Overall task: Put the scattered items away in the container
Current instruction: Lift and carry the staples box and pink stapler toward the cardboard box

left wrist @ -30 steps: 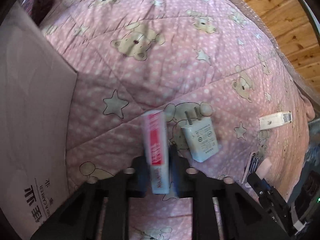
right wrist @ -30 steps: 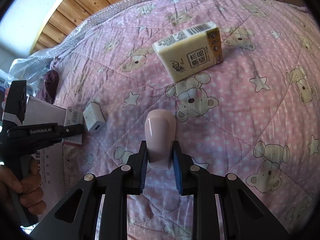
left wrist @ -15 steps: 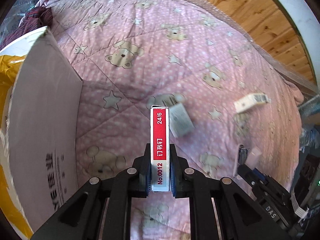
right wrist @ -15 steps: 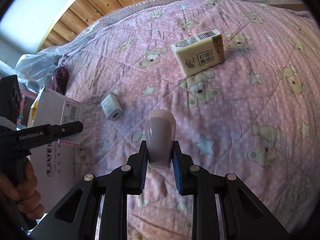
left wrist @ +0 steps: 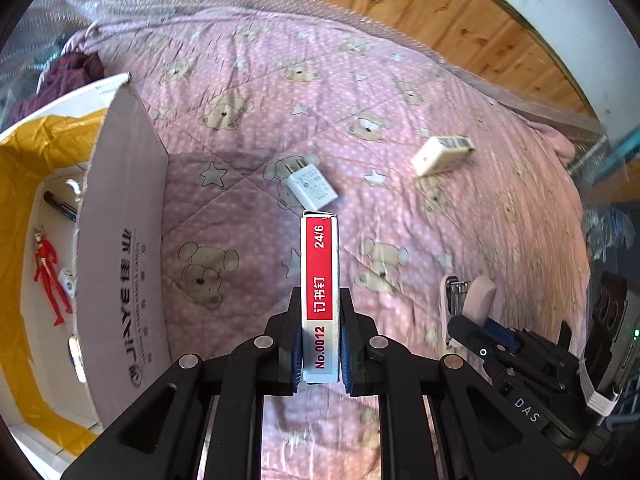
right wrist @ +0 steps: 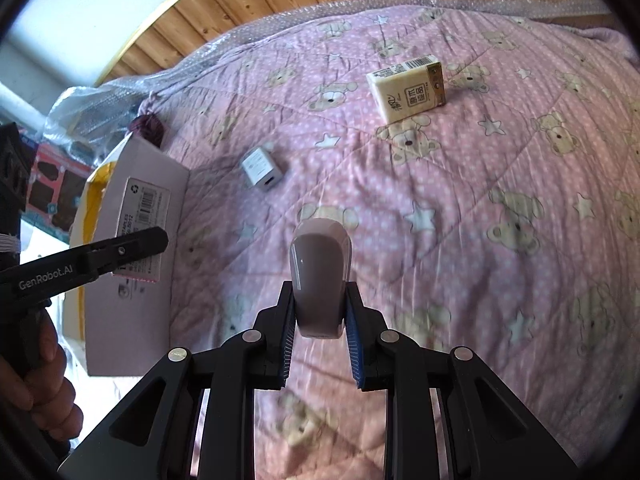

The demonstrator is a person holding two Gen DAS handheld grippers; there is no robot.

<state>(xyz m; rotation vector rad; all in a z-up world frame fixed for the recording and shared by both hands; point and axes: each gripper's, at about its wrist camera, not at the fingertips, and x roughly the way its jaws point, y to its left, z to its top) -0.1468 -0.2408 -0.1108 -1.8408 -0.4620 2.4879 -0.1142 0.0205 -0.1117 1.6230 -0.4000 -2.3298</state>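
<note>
Left gripper [left wrist: 320, 344] fingers clamped on a slim red-and-white staple box [left wrist: 320, 292], held edge-up, label reading "No.0012" and "24/6". It hangs above the pink bear-print quilt [left wrist: 360, 92] on the bed, just right of the cardboard box [left wrist: 120, 248], not over its opening.

Cardboard box sits at the left edge of the bed, open top, yellow liner inside. Already in it: red toy figure [left wrist: 50, 276], a dark pen [left wrist: 60, 206], a small white item beside the figure, too small to identify.

Right gripper [right wrist: 320, 328] fingers closed on a pale pink stapler [right wrist: 320, 276], lifted off the quilt, rounded end pointing forward. In the left wrist view the stapler's metal underside shows.

Loose on the quilt: white charger plug [left wrist: 312, 190], prongs pointing away from the left camera, lying between the cardboard box and the tissue pack [right wrist: 406, 90]. Tissue pack is farther off, well apart from the charger plug, barcode end facing the wall.

A hand [right wrist: 44, 396] grips the left gripper's handle, seen low left in the right wrist view.
</note>
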